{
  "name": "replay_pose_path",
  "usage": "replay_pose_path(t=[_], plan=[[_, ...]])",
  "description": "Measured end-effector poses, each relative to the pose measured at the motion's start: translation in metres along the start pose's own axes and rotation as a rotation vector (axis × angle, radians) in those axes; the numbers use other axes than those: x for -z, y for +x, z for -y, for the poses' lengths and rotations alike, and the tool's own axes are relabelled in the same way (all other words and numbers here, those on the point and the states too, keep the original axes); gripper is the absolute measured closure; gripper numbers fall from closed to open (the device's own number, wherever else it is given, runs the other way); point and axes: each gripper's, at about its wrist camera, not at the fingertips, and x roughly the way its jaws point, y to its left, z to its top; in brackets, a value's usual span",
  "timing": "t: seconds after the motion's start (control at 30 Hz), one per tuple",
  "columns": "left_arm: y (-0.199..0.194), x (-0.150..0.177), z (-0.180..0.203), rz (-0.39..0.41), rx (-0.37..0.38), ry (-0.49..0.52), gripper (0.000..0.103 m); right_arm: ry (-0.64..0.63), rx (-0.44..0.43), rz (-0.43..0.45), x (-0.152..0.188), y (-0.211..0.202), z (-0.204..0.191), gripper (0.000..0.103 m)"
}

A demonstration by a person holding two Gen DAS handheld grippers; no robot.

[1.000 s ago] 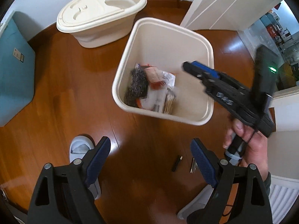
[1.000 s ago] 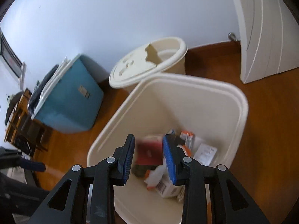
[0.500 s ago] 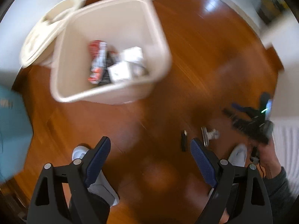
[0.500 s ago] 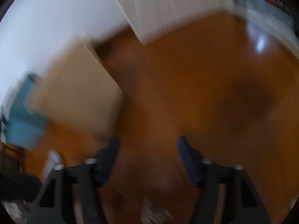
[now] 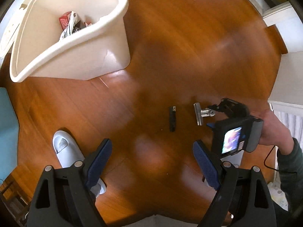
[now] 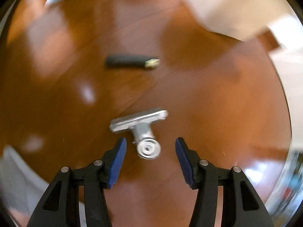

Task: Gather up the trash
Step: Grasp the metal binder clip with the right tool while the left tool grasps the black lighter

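Observation:
On the wooden floor lie a silver metal clip (image 6: 140, 124) (image 5: 198, 113) and a small black stick (image 6: 130, 61) (image 5: 172, 119). My right gripper (image 6: 150, 145) (image 5: 211, 116) points down at the clip and stands open. The clip's round end lies between the blue pads (image 6: 118, 160) without touching them. My left gripper (image 5: 151, 162) hangs wide open above bare floor, nearer than the stick, with nothing in it. The cream bin (image 5: 85, 60) stands at the upper left with wrappers (image 5: 70, 24) inside.
A person's hand (image 5: 272, 130) holds the right gripper. A pale slipper (image 5: 64, 151) sits by the left finger. A teal box (image 5: 7, 128) is at the left edge and a white radiator (image 5: 287, 113) at the right. The bin's lid (image 5: 5, 37) peeks out behind the bin.
Both grippers swung from above the bin down toward the floor. The right gripper's jaws widened, and it now hovers over the silver clip. The bin has slid to the upper left of the left wrist view.

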Motion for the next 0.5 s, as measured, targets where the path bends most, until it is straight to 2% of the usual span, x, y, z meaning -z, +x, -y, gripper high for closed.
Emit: replay_pose_path(t=[0.1, 0.2, 0.33, 0.37, 0.4, 0.43, 0.5], plan=[[0.008, 0.002, 0.0, -0.018, -0.018, 0.02, 0.015, -0.099, 0.013, -0.039, -0.013, 0.017, -0.016, 0.045], [0.016, 0.005, 0.001, -0.038, -0.023, 0.031, 0.015, -0.101, 0.015, -0.054, -0.011, 0.02, -0.021, 0.045], [0.03, 0.008, 0.009, -0.072, -0.029, 0.069, 0.015, -0.063, -0.036, -0.04, -0.008, 0.022, -0.009, 0.047], [0.032, 0.01, 0.011, -0.078, -0.036, 0.084, 0.015, -0.046, -0.048, -0.038, -0.01, 0.025, 0.001, 0.05], [0.037, 0.011, 0.015, -0.083, -0.044, 0.101, 0.015, -0.025, -0.065, -0.038, -0.009, 0.025, 0.008, 0.058], [0.041, 0.013, 0.019, -0.084, -0.052, 0.119, 0.015, 0.008, -0.098, -0.035, -0.008, 0.024, 0.014, 0.074], [0.054, 0.016, 0.03, -0.082, -0.078, 0.186, 0.015, 0.084, -0.16, 0.006, 0.005, 0.02, 0.029, 0.074]])
